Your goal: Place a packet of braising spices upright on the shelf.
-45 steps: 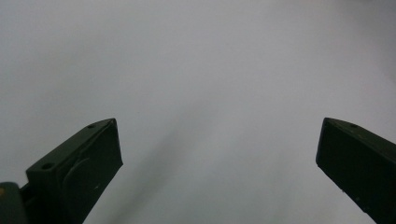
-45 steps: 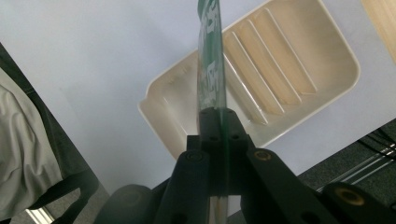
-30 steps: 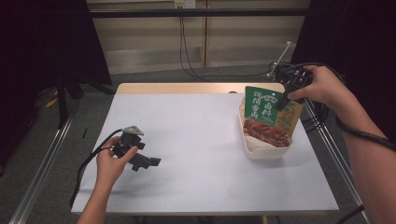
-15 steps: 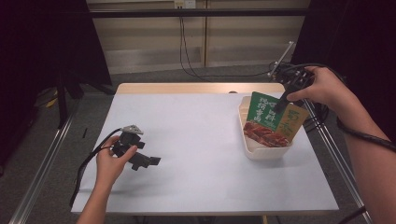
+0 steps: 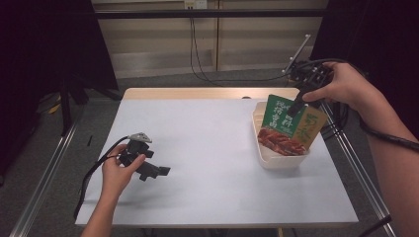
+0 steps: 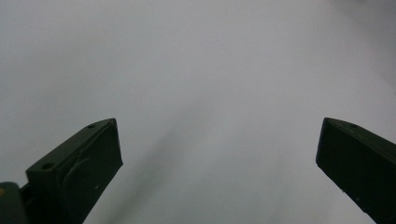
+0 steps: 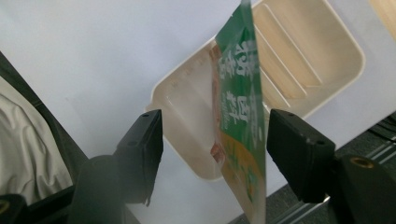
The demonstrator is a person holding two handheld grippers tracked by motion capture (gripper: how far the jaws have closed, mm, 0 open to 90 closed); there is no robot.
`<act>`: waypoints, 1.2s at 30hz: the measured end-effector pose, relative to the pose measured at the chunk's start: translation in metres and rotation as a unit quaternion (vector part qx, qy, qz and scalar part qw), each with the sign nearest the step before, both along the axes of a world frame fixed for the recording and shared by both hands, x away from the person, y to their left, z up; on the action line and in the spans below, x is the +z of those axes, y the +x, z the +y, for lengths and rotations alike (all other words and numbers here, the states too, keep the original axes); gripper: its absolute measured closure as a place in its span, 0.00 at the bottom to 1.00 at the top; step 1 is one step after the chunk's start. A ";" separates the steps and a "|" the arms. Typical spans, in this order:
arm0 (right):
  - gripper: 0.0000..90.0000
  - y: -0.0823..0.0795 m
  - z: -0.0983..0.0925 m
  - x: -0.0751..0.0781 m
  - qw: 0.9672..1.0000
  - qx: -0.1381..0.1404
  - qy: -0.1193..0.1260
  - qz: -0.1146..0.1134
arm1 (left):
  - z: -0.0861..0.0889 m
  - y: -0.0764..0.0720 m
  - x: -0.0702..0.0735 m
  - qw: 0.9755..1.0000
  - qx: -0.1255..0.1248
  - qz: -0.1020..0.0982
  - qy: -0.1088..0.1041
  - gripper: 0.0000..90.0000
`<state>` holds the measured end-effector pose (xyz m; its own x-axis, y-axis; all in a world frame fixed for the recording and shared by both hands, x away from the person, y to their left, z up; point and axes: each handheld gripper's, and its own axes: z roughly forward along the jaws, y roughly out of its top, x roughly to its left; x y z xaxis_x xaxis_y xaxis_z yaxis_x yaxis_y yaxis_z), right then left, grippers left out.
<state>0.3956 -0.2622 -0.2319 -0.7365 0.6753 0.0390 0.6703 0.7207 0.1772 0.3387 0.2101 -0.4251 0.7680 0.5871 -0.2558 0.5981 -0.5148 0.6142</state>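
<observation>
Currently your right gripper [image 5: 298,109] hangs over the cream plastic tray [image 5: 261,148] at the right side of the white table [image 5: 212,163], pointing down at the green food pouch [image 5: 284,128]. Its jaws have just been opening. In the right gripper view the pouch [image 7: 238,116] stands edge-on between the two black jaws, with a clear gap on the left side and a narrow gap on the right; neither pad presses on it. The pouch stands upright but tilted inside the tray [image 7: 322,56], its lower edge down in the tray and its top leaning toward the tray's right rim. The ribbed far section of the tray lies bare beside it.

Your left gripper [image 5: 148,168] rests low over the table, well apart from the tray, toward the table's left front. In the left gripper view its jaws stand wide apart above bare white surface, holding nothing.
</observation>
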 end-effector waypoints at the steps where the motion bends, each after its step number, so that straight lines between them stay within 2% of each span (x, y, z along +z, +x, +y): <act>1: 0.39 0.000 0.000 0.002 1.000 -0.001 -0.001 0.000 | 0.000 0.000 0.000 1.000 -0.001 0.000 0.000 0.00; 5: 0.37 0.000 0.001 0.012 1.000 -0.006 -0.007 -0.002 | 0.000 0.000 0.000 1.000 0.001 -0.002 -0.001 0.00; 9: 0.34 0.000 0.006 0.018 1.000 0.002 -0.008 -0.002 | 0.000 0.000 0.000 1.000 0.001 -0.001 -0.003 0.00; 18: 0.30 -0.004 0.022 0.021 1.000 0.018 -0.002 -0.004 | 0.001 -0.001 0.001 1.000 0.002 -0.004 -0.003 0.00; 25: 0.28 -0.006 0.035 0.017 0.999 0.040 0.000 -0.003 | 0.001 -0.001 0.001 1.000 0.001 -0.003 -0.005 0.00; 36: 0.26 -0.008 0.049 -0.002 0.998 0.060 0.006 0.001 | 0.002 -0.002 0.003 1.000 0.003 -0.005 -0.005 0.00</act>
<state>0.3871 -0.2127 -0.2341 -0.8125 0.5810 0.0484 0.5788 0.7939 0.1861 0.3367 0.2125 -0.4223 0.7675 0.5887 -0.2539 0.5943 -0.5047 0.6261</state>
